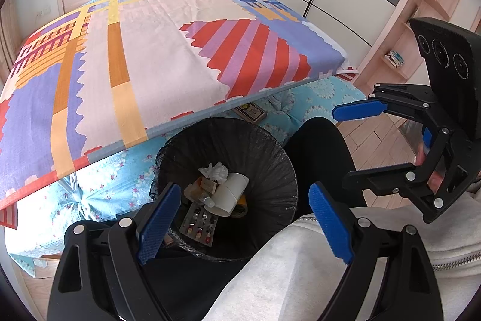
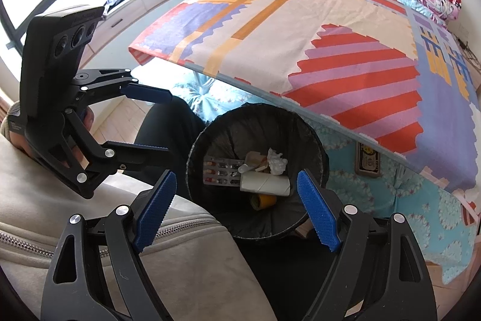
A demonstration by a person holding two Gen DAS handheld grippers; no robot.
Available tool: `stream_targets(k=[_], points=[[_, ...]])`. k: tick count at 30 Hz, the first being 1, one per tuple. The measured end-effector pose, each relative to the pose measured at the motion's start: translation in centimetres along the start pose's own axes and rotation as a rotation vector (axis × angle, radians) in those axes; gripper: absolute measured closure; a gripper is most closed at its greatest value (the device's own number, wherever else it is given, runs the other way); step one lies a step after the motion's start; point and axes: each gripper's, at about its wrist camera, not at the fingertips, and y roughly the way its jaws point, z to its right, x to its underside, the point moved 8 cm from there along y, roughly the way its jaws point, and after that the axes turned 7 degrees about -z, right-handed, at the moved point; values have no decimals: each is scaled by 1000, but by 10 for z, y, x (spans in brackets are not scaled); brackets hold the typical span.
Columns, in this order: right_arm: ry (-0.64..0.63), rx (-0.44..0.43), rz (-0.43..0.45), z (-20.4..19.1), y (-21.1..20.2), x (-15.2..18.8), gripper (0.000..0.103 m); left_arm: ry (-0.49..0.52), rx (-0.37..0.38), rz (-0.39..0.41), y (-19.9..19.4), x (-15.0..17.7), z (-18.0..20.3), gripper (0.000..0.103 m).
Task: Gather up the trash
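I hold both tools over the trash bin [image 1: 270, 170], which stands on the floor against the foot of the bed [image 1: 156, 50]. My left gripper [image 1: 245, 223] is spread wide with nothing between its blue pads, and my right gripper [image 2: 237, 211] likewise. Inside the black liner lie a crumpled tissue [image 2: 276, 161], a blister pack [image 2: 221, 172], a white paper cup [image 1: 231, 194] and what may be a tape roll [image 2: 264, 200], half hidden.

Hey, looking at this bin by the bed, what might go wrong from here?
1. The small box on the bed edge, half under the cover, may be overlooked.
2. The trash bin stands tight between bed and leg; either open gripper, left gripper or right gripper, could knock it.
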Motion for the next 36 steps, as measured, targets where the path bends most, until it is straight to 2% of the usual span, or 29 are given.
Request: stream_targets(k=[36], points=[[1, -1, 5, 1, -2, -1, 21, 1, 2, -3, 0, 1, 2, 19]])
